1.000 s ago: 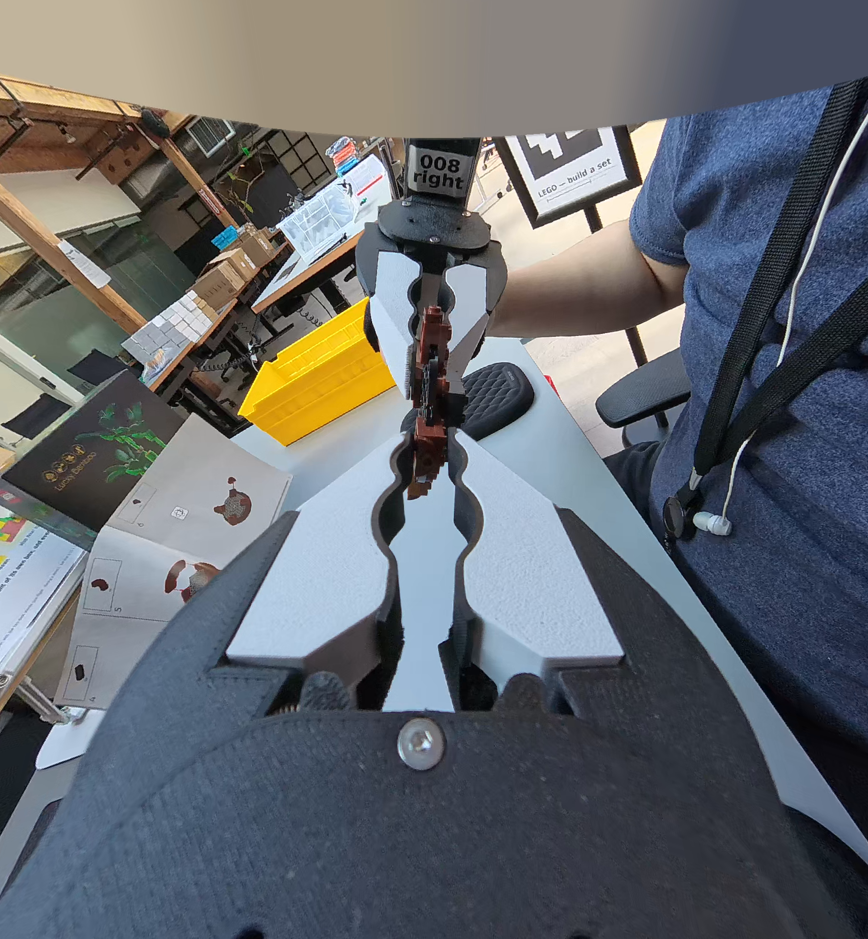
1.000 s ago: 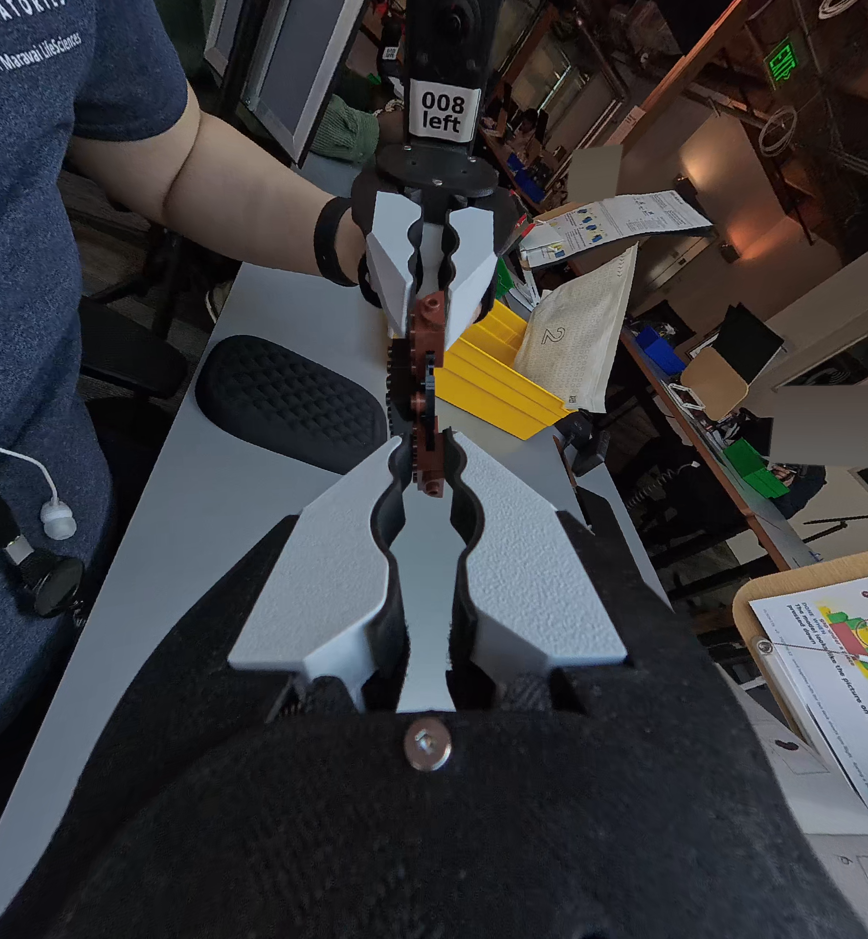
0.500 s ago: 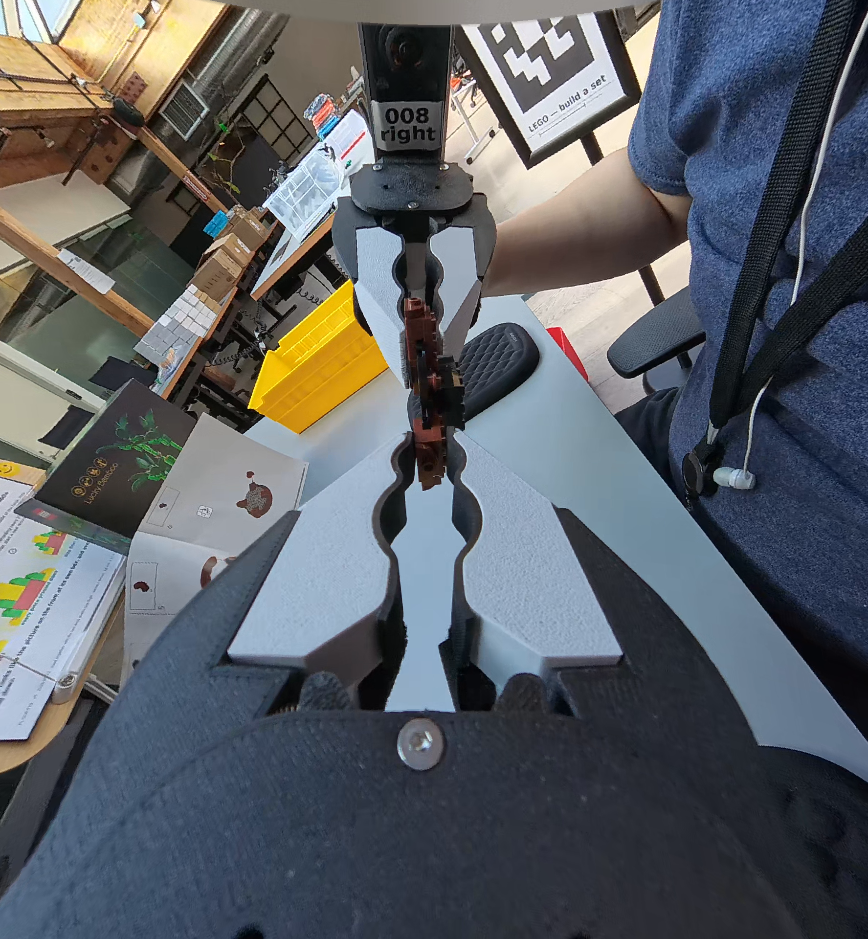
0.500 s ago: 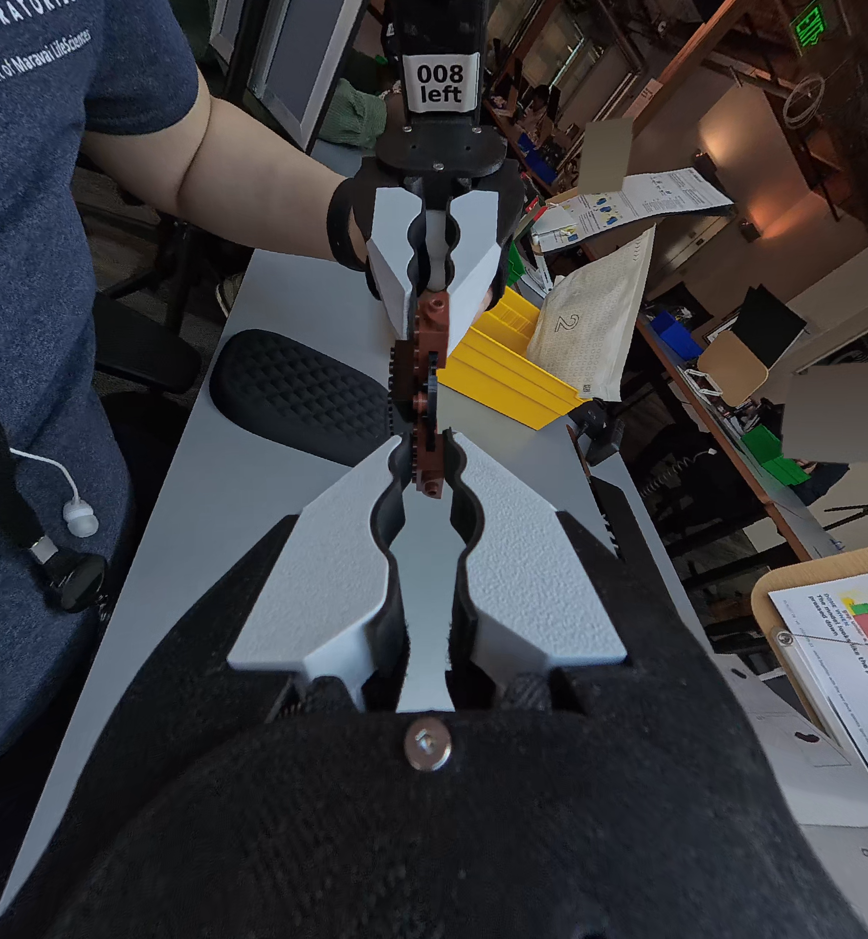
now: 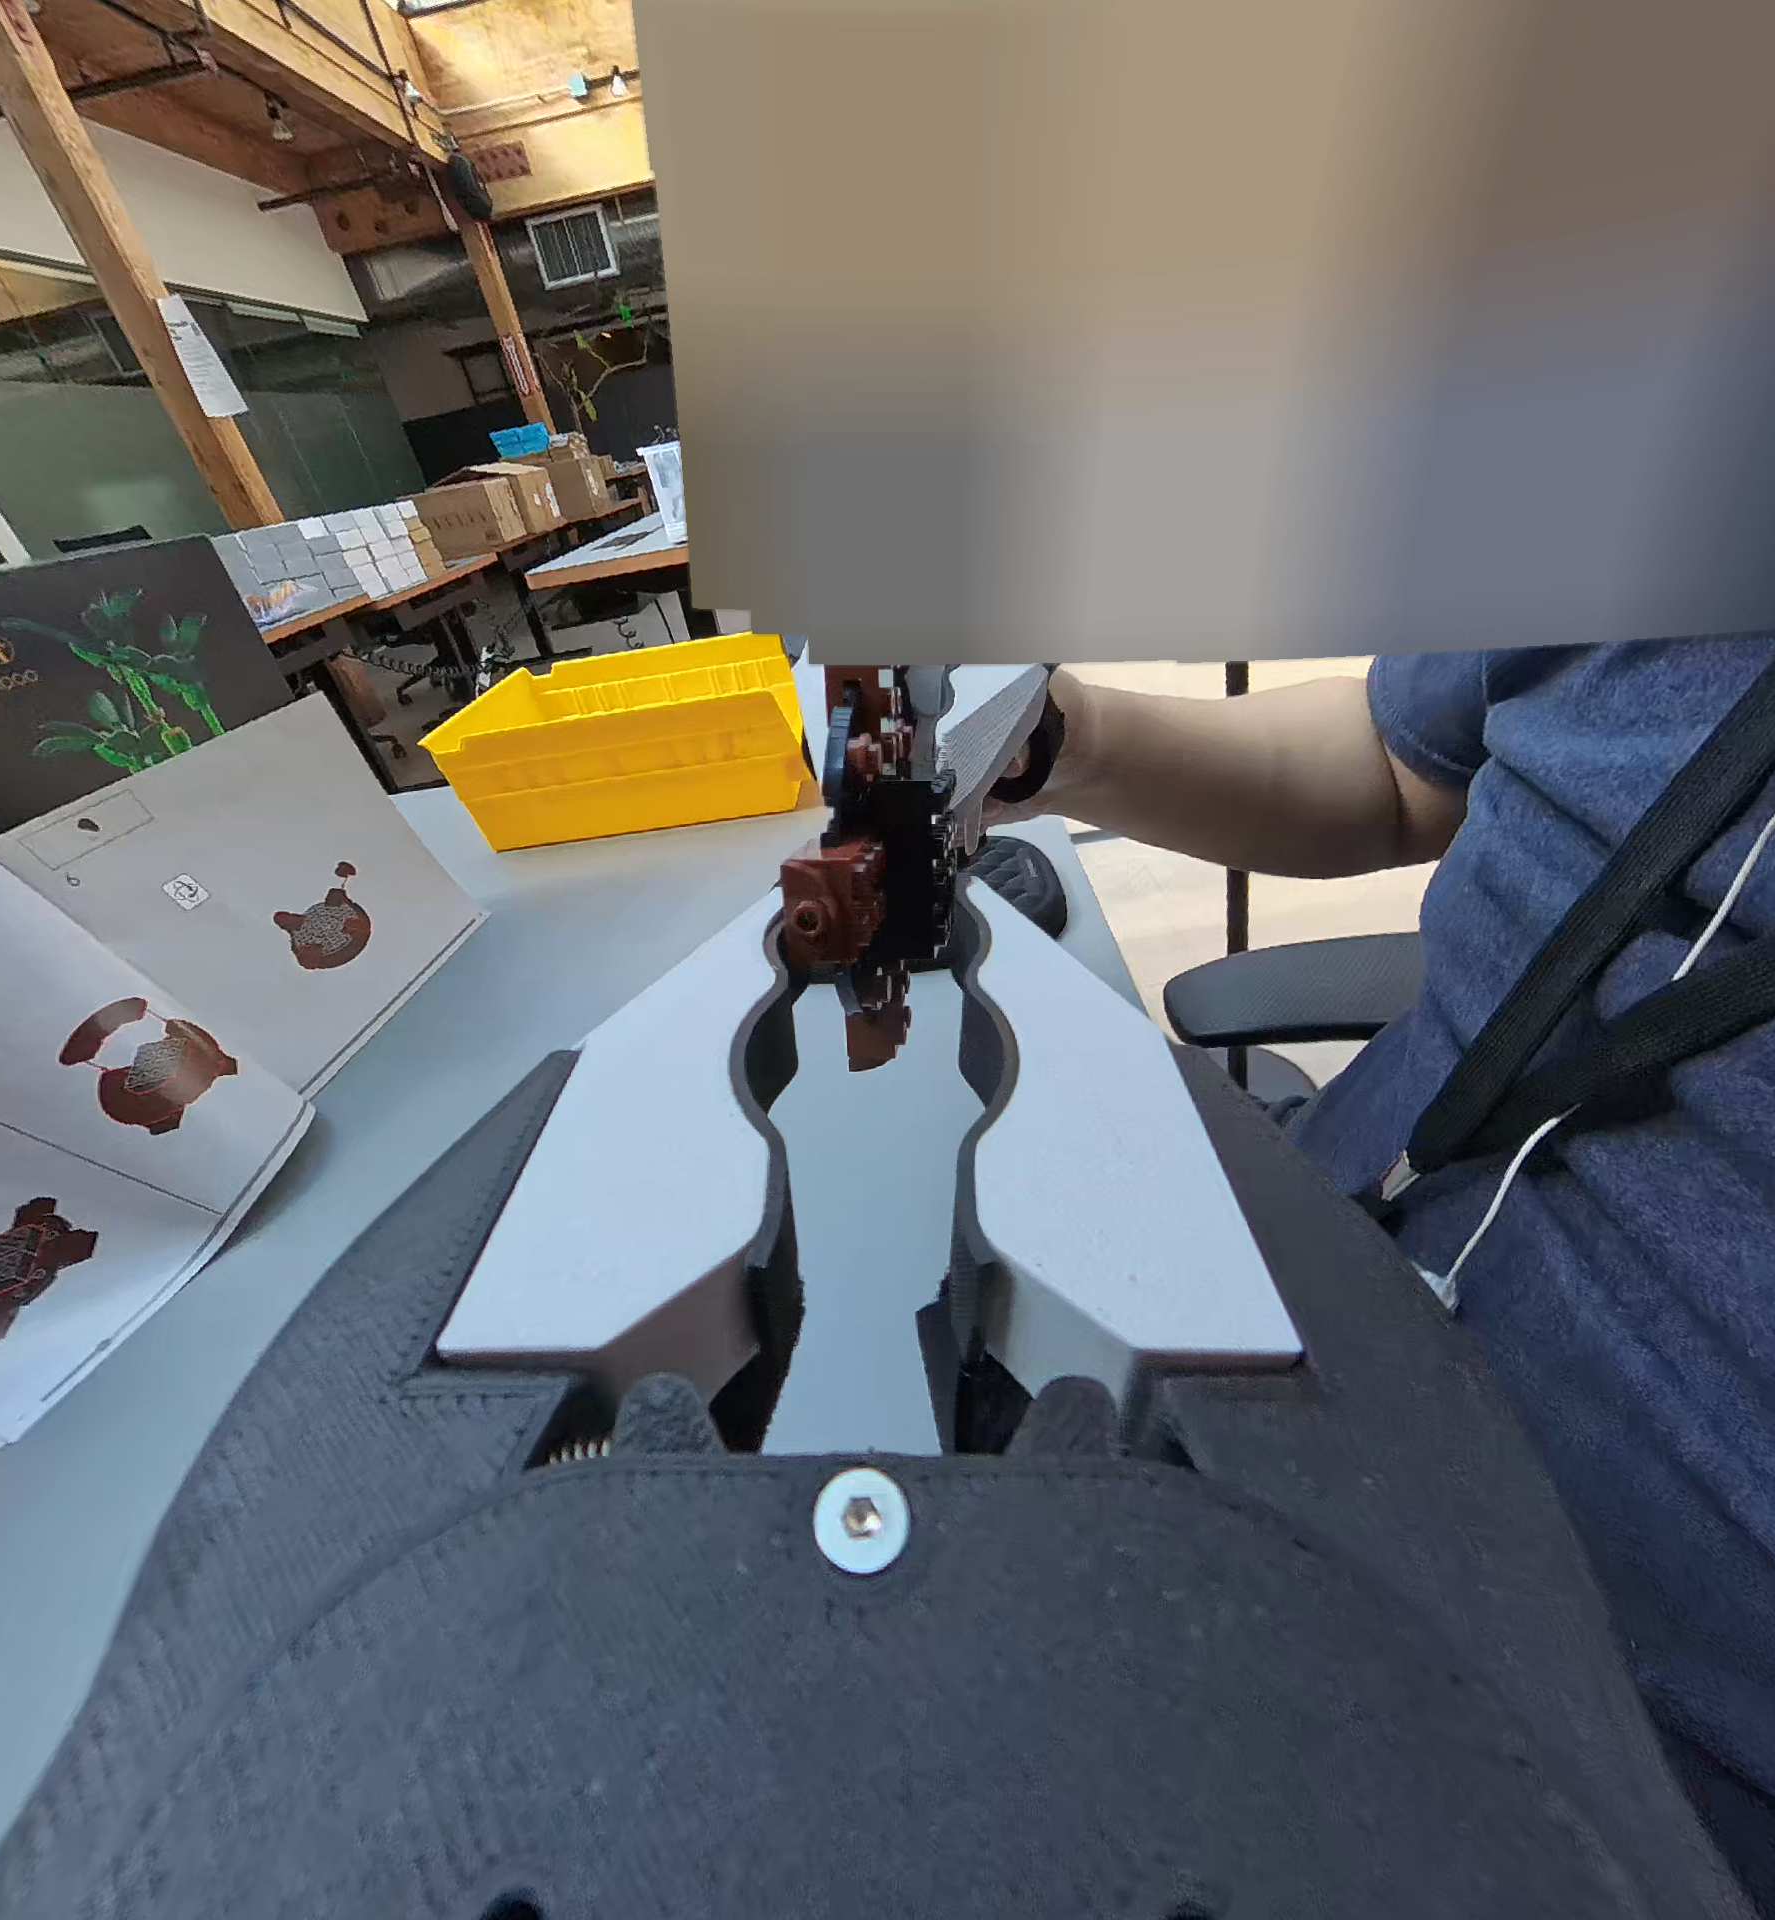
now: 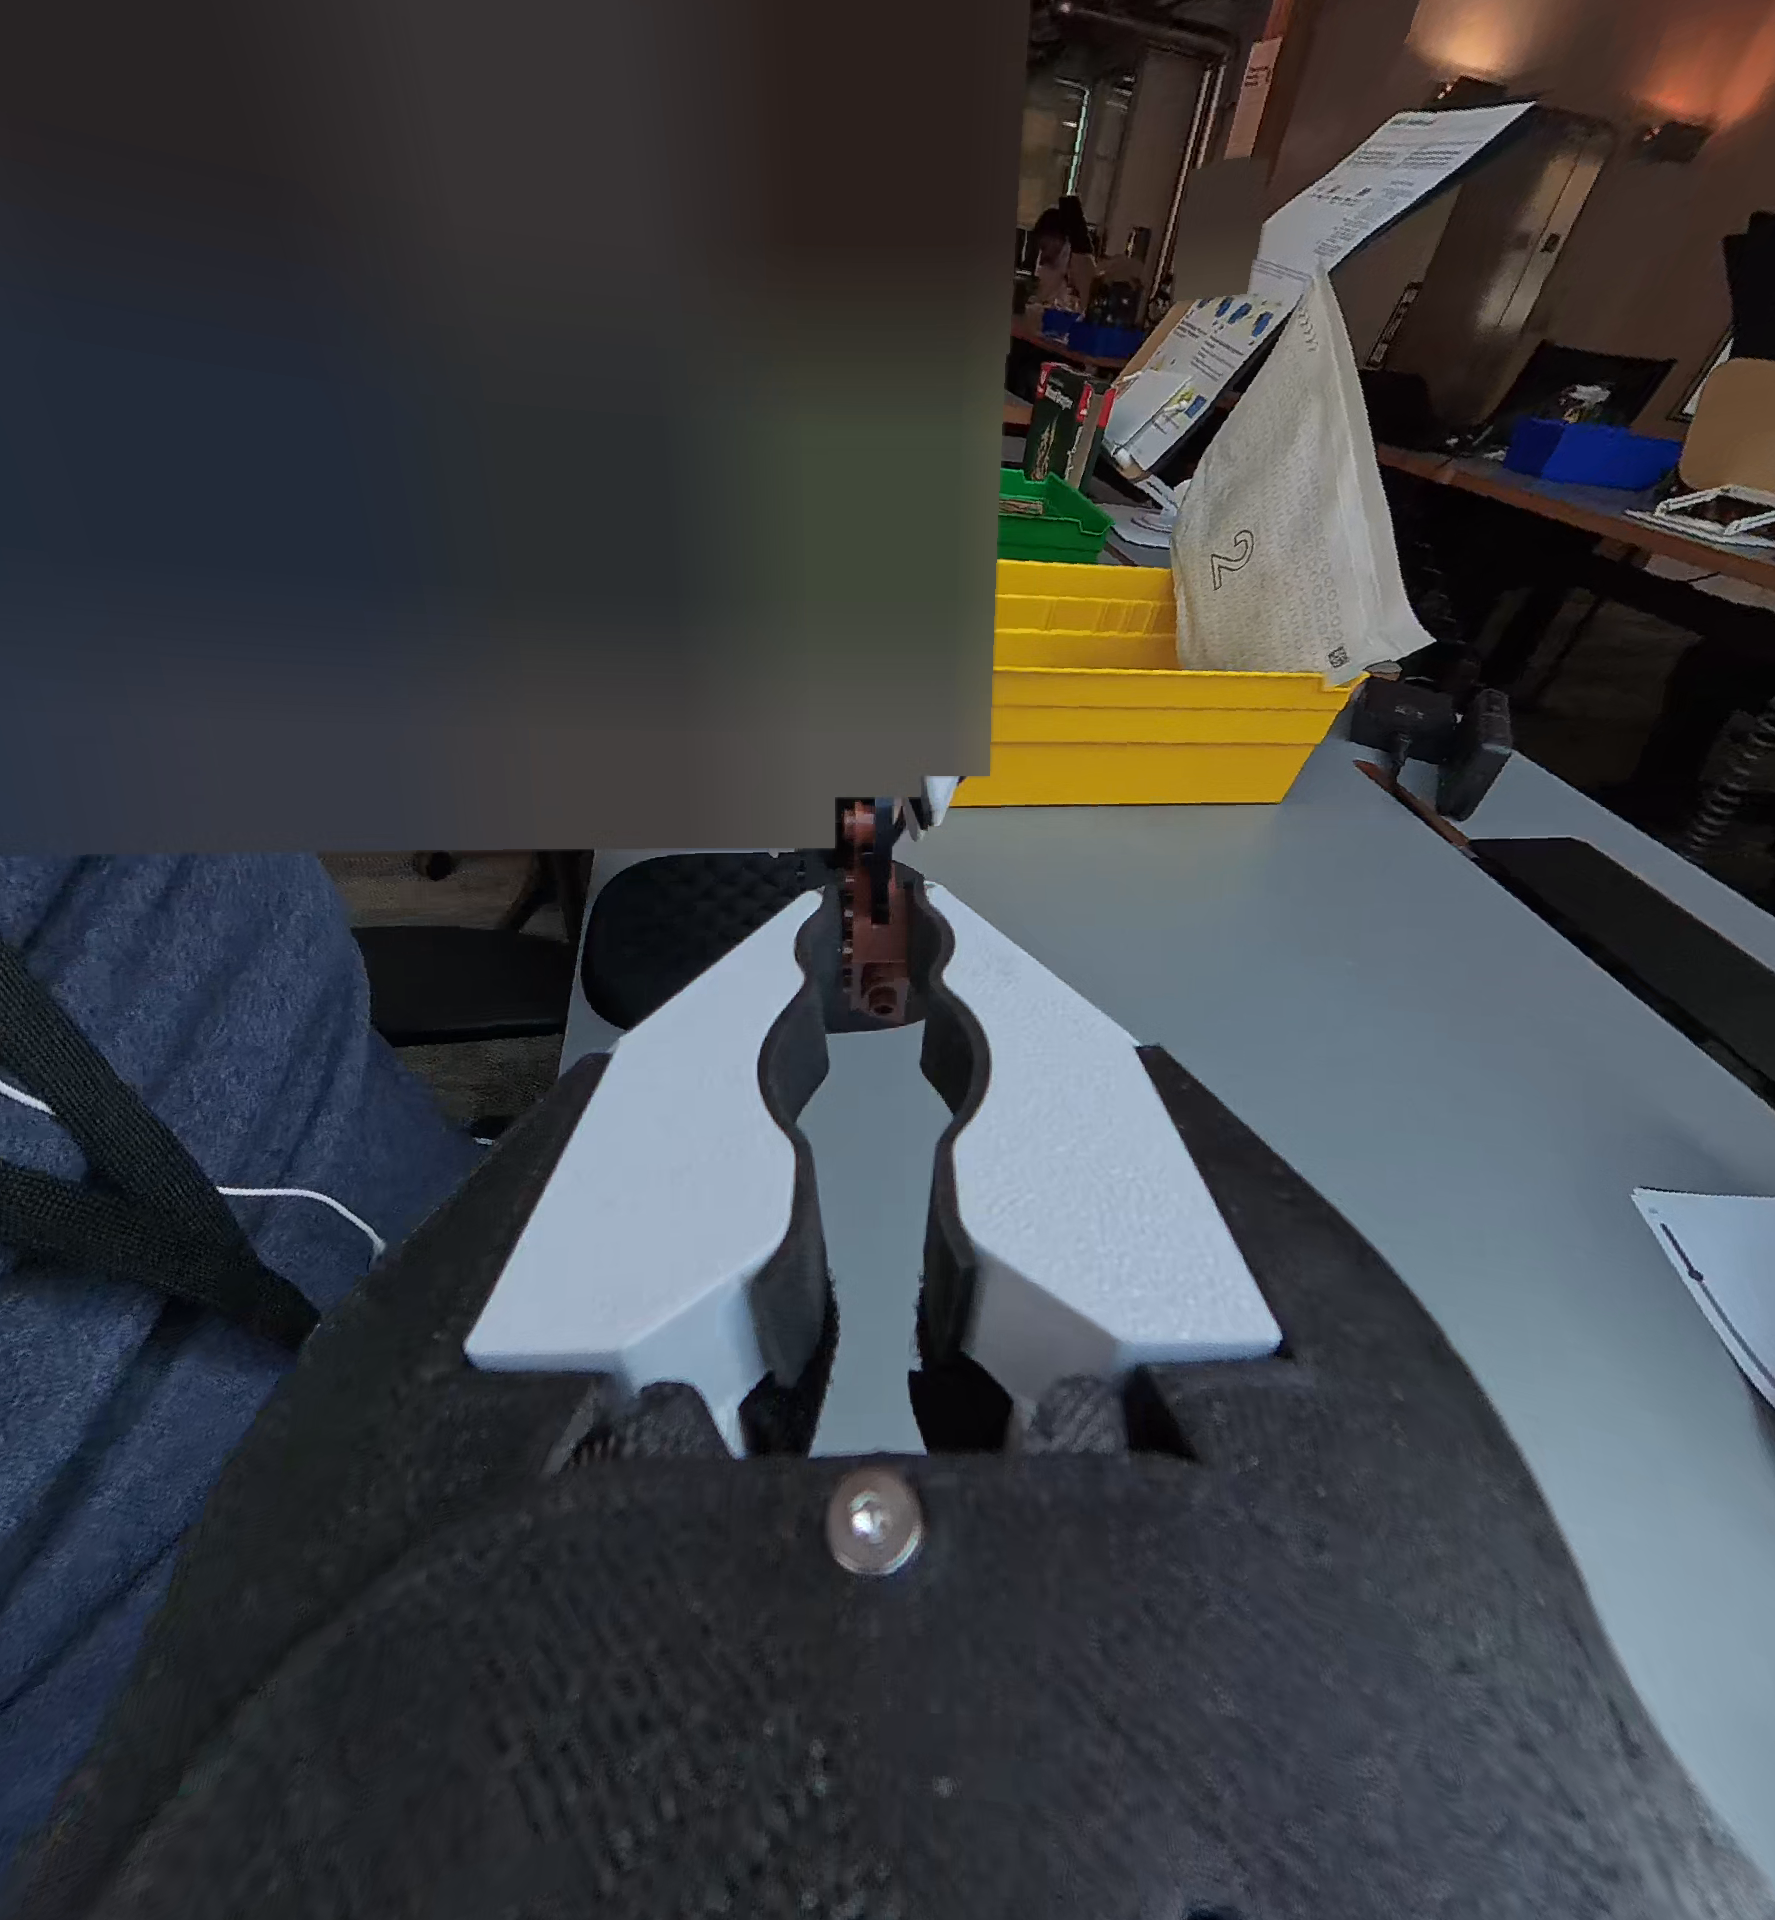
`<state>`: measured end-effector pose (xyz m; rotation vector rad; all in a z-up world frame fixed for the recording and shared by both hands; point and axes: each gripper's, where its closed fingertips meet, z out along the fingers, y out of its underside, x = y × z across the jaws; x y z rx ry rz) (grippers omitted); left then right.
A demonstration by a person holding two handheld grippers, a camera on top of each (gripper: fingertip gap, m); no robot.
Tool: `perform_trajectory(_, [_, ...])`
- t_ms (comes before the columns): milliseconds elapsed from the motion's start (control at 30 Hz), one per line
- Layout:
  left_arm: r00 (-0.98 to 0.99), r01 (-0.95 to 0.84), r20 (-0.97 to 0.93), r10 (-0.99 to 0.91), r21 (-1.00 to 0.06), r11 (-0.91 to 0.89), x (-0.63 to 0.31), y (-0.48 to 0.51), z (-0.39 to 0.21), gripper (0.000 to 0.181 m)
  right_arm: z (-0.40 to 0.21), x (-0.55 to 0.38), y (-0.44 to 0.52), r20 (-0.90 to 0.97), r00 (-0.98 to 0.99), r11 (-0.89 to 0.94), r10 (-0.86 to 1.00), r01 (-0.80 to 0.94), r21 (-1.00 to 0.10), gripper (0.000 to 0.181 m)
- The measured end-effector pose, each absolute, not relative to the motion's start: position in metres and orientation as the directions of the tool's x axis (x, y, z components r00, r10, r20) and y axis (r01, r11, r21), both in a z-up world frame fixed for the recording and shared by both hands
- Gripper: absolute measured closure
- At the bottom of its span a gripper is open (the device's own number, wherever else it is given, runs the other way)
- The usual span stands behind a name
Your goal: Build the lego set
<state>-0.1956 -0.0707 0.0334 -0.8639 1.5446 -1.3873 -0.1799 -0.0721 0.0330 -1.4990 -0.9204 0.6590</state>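
Note:
A brown and black lego build (image 5: 878,883) hangs in the air above the grey table (image 5: 592,914). My left gripper (image 5: 872,914) is shut on its lower end, with the build filling the gap between the tips. My right gripper (image 6: 872,925) is shut on the thin brown edge of the same build (image 6: 875,940). In the left wrist view one white finger (image 5: 997,727) of the right gripper shows behind the build. The rest of that gripper is under a blurred patch. In the right wrist view the left gripper is almost wholly hidden.
A yellow bin (image 5: 634,748) stands at the table's far side and holds a white paper bag (image 6: 1288,520). An open instruction booklet (image 5: 135,1018) and the set's dark box (image 5: 83,675) are at the left. A black wrist rest (image 6: 685,925) lies near the person in a blue shirt (image 5: 1641,1143). My left and right fingertips are right by each other.
Both grippers have tipped down to near level with the table, still joined on the build. The left jaws now stand wider apart, around a broader part of the build.

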Motion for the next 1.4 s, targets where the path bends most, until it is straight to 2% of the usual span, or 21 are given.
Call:
perform_trajectory(133, [-0.440,0.016,0.020,-0.898,-0.999,-0.030,-0.194,-0.071,0.034,0.161,0.029,-0.177,-0.069,-0.109,0.489,-0.143,0.865,0.032,-0.989,0.171])
perform_trajectory(200, [-0.457,-0.022,0.117,-0.882,-0.992,-0.120,-0.192,-0.070,0.033,0.161,0.027,-0.176,-0.069,-0.152,0.465,-0.169,0.872,-0.005,-0.986,0.171])
perform_trajectory(333, [-0.445,-0.072,0.242,-0.862,-0.969,-0.235,-0.190,-0.062,0.029,0.163,0.030,-0.178,-0.067,-0.247,0.423,-0.231,0.872,-0.090,-0.969,0.141])
perform_trajectory(400, [-0.428,-0.114,0.284,-0.858,-0.959,-0.260,-0.188,-0.059,0.024,0.163,0.028,-0.179,-0.061,-0.298,0.420,-0.276,0.857,-0.113,-0.955,0.137])
perform_trajectory(467, [-0.418,-0.157,0.333,-0.845,-0.943,-0.294,-0.187,-0.058,0.019,0.164,0.025,-0.183,-0.057,-0.351,0.404,-0.327,0.845,-0.130,-0.936,0.143])
perform_trajectory(533, [-0.440,-0.181,0.391,-0.808,-0.920,-0.347,-0.187,-0.060,0.020,0.164,0.017,-0.184,-0.053,-0.400,0.394,-0.384,0.828,-0.122,-0.915,0.161])
perform_trajectory(567, [-0.446,-0.191,0.419,-0.791,-0.908,-0.373,-0.188,-0.060,0.020,0.164,0.017,-0.184,-0.052,-0.430,0.373,-0.407,0.822,-0.141,-0.902,0.162])
perform_trajectory(800, [-0.400,-0.203,0.515,-0.758,-0.857,-0.474,-0.184,-0.047,0.007,0.161,0.006,-0.181,-0.042,-0.636,0.281,-0.566,0.718,-0.297,-0.769,0.165])
perform_trajectory(1167, [-0.347,-0.099,0.540,-0.767,-0.834,-0.542,-0.186,-0.033,0.005,0.147,0.007,-0.173,-0.034,-0.642,0.289,-0.496,0.710,-0.442,-0.747,0.164])
perform_trajectory(1267, [-0.334,-0.098,0.539,-0.773,-0.836,-0.540,-0.185,-0.031,0.004,0.150,0.006,-0.176,-0.035,-0.643,0.291,-0.501,0.708,-0.434,-0.749,0.164])
perform_trajectory(1333, [-0.359,-0.117,0.544,-0.758,-0.832,-0.542,-0.185,-0.035,0.004,0.165,0.004,-0.175,-0.032,-0.636,0.318,-0.488,0.703,-0.434,-0.757,0.164])
perform_trajectory(1400, [-0.364,-0.128,0.561,-0.744,-0.821,-0.556,-0.184,-0.034,0.004,0.165,0.004,-0.174,-0.031,-0.644,0.312,-0.491,0.699,-0.446,-0.749,0.164])
